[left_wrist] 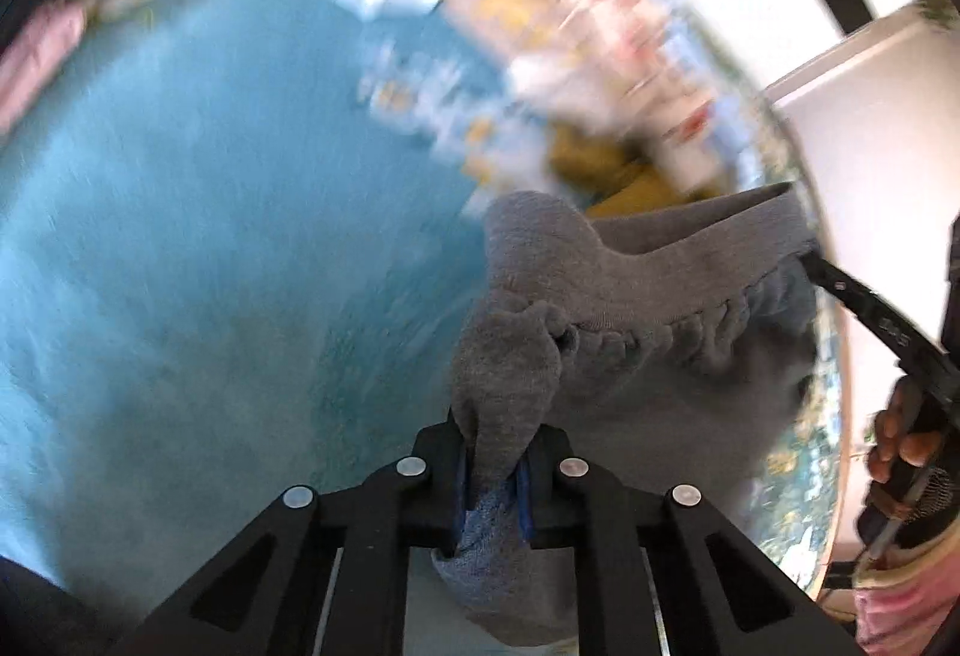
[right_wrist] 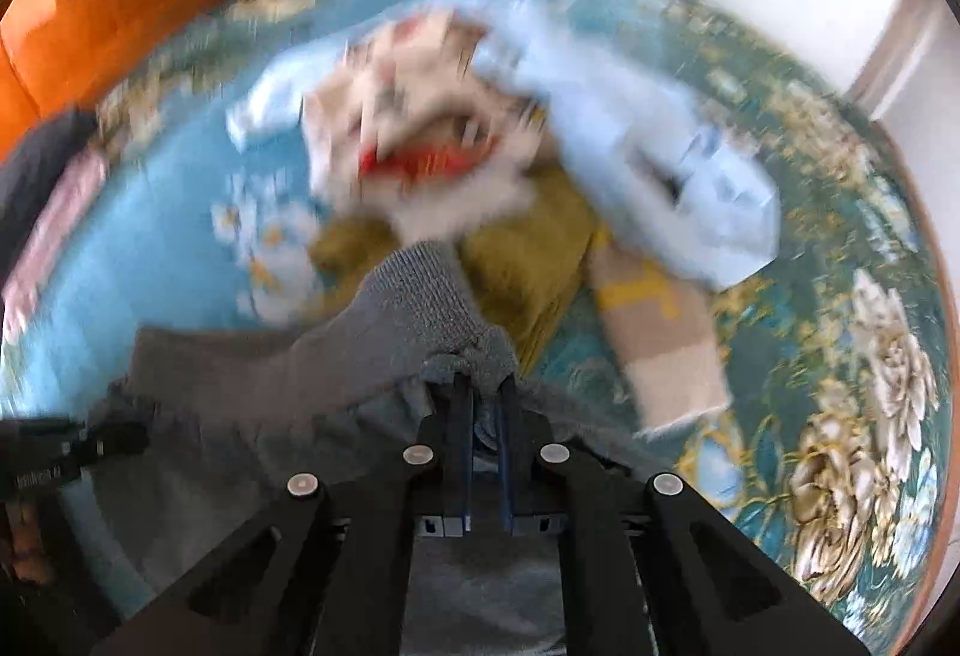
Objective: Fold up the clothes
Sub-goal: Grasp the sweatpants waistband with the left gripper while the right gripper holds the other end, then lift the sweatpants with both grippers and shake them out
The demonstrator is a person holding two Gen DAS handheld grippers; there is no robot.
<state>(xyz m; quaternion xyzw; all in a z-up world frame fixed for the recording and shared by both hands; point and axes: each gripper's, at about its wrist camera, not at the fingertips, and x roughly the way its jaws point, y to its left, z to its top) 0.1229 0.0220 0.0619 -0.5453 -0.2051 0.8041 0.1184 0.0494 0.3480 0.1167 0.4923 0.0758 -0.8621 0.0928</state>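
Both of your grippers are clamped on the grey garment: the left gripper pinches a bunched corner of the grey sweatpants between its fingers, and the right gripper has closed down on the other end of the gathered waistband. The garment hangs stretched between them above the blue floral rug, near the unfolded pile. Your holds look shallow, so a sharp tug could pull one corner free, or the hanging cloth could drag across the pile and snag it.

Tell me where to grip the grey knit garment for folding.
Grip the grey knit garment along its gathered ribbed band, one corner per hand-held gripper, coming down from above. The band is thick and stretches straight between the left hand-held gripper and the right hand-held gripper.
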